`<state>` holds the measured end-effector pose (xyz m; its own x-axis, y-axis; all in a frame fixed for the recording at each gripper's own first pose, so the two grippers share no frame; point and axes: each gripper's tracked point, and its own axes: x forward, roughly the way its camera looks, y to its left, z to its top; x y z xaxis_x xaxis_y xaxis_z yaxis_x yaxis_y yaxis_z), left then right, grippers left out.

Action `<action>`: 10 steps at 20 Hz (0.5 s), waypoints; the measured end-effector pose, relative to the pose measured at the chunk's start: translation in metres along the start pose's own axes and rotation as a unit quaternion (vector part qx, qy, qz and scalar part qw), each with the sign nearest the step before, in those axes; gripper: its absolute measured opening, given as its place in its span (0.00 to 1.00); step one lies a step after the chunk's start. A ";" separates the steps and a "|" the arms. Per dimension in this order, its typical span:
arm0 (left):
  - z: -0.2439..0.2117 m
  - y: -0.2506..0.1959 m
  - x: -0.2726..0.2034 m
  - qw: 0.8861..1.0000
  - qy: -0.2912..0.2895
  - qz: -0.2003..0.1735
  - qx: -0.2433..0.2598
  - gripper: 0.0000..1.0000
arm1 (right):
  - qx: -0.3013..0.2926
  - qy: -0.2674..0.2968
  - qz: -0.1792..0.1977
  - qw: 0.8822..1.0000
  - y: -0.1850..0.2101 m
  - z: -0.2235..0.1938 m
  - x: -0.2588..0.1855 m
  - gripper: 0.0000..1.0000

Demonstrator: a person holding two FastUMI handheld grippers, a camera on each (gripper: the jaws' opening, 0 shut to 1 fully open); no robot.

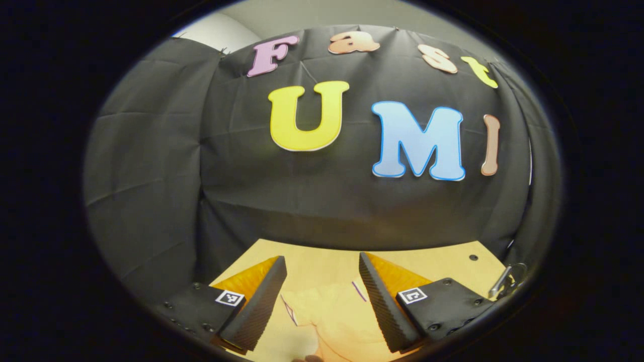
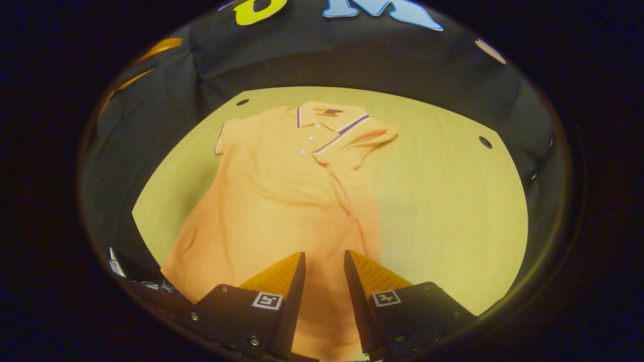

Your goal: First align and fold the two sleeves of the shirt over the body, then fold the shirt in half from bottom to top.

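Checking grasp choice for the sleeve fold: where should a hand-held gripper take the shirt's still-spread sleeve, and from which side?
Probably the outer hem of the spread sleeve on the shirt, coming from the bare table side beyond it. That edge lies flat and free on the wood, with striped trim marking it, so a finger could slide under.

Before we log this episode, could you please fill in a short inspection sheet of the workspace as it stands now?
Surface: pale wooden table with small dark holes, bare on the side beside the shirt.
Job's things: orange polo shirt lying flat, collar toward the far edge; one sleeve already folded in, the other sleeve spread out.
Clutter: nothing seen.
Grippers: left gripper open above the shirt; right gripper open over the shirt's lower part, holding nothing.
Cables: nothing seen.
Surroundings: black cloth wall behind the table; metal clip at the table's edge.
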<state>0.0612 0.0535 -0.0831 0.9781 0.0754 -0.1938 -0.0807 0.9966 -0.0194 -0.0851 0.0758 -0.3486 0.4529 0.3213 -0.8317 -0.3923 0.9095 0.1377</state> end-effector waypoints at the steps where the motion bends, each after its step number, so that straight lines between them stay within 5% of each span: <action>1: -0.011 0.004 0.006 1.000 0.012 0.000 -0.003 0.95 | 0.010 0.005 -0.002 1.000 -0.001 -0.010 -0.005 0.50; 10: -0.153 0.034 0.061 0.985 0.169 0.027 -0.035 0.94 | 0.064 0.031 -0.023 0.997 -0.012 -0.058 -0.034 0.50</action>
<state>0.0886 0.0867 -0.2457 0.8533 0.1012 -0.5115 -0.1557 0.9857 -0.0648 -0.1420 0.0391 -0.3534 0.4163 0.2652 -0.8697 -0.2651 0.9504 0.1630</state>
